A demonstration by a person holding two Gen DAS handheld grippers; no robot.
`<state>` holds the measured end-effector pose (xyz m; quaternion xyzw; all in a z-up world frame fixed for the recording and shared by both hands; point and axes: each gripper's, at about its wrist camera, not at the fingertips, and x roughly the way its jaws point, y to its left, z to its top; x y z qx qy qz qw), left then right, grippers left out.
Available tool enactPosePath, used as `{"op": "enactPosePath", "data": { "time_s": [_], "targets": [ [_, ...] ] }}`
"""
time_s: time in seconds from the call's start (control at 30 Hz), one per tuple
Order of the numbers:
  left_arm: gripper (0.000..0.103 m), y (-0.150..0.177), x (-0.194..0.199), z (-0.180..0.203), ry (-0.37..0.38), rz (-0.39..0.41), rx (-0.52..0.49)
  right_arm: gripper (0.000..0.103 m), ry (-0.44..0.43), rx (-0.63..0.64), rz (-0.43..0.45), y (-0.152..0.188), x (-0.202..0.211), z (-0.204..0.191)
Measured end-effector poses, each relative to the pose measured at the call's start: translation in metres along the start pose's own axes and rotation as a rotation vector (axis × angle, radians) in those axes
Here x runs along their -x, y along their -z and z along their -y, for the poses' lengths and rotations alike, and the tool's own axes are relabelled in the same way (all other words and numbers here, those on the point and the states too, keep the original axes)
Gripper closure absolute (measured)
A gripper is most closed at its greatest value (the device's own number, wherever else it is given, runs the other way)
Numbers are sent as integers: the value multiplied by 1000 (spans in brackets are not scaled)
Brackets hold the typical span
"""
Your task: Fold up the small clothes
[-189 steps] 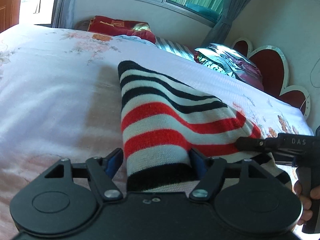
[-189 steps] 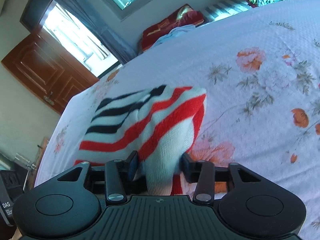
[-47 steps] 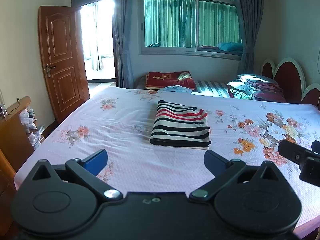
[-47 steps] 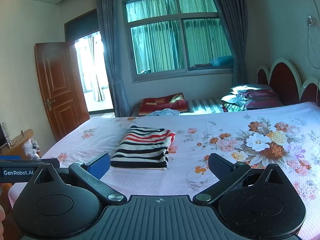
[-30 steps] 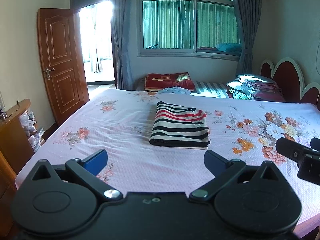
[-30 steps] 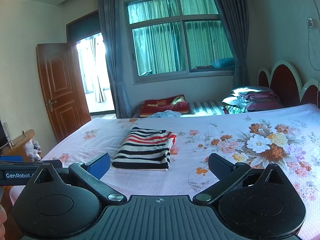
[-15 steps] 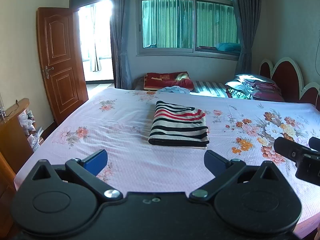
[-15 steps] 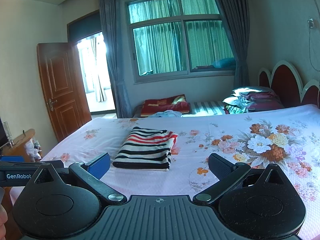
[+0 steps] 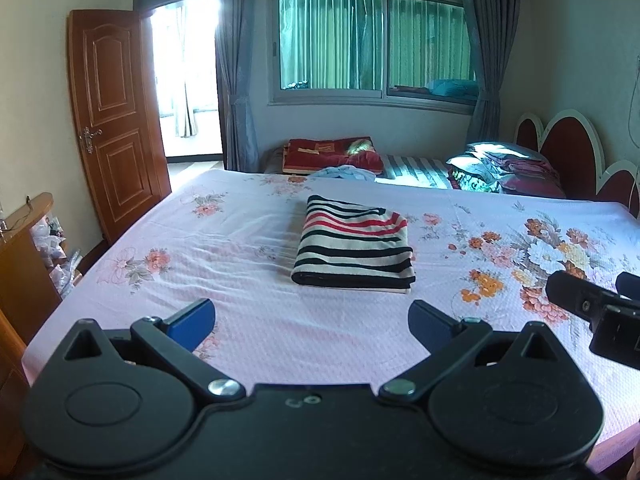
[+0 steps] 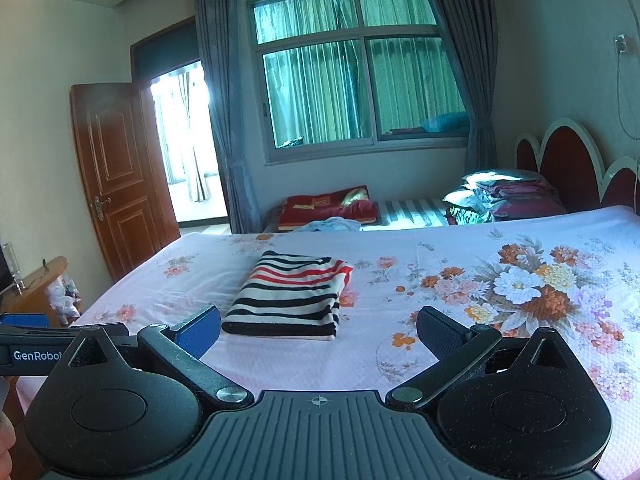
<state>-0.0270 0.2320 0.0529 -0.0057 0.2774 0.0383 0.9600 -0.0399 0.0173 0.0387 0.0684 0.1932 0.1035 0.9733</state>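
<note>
Sweater [image 9: 354, 250], folded into 1 striped rectangle, lay mid-bed [image 9: 240, 312], well beyond the left gripper [image 9: 312, 322] and right gripper [image 10: 318, 330], both spread wide and empty, so leaving it undisturbed seemed the best finish.

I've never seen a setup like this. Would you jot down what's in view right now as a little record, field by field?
Setting: bedroom, seen from two handheld grippers
Surface: bed with floral sheet
Garment: striped sweater, folded into a neat rectangle, lying flat on the bed
Stripes: black, white and red
Left gripper: open, empty, held back from the sweater
Right gripper: open, empty, also clear of the sweater
Behind the bed: red blanket, pillows, window
Door: wooden, standing open
Fold status: looks finished
</note>
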Motion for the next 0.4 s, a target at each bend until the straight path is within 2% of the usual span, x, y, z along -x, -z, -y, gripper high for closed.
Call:
{"op": "enactPosePath", "data": {
  "time_s": [0.2, 0.3, 0.4],
  "targets": [
    [1, -3, -13, 5, 8, -1, -20, 0, 17, -12, -16, -1, -9, 5],
    [4, -4, -18, 7, 18, 34, -40, 0, 23, -17, -23, -2, -16, 8],
    [1, -9, -38, 8, 14, 1, -49, 0, 36, -20, -39, -1, -28, 13]
  ]
}}
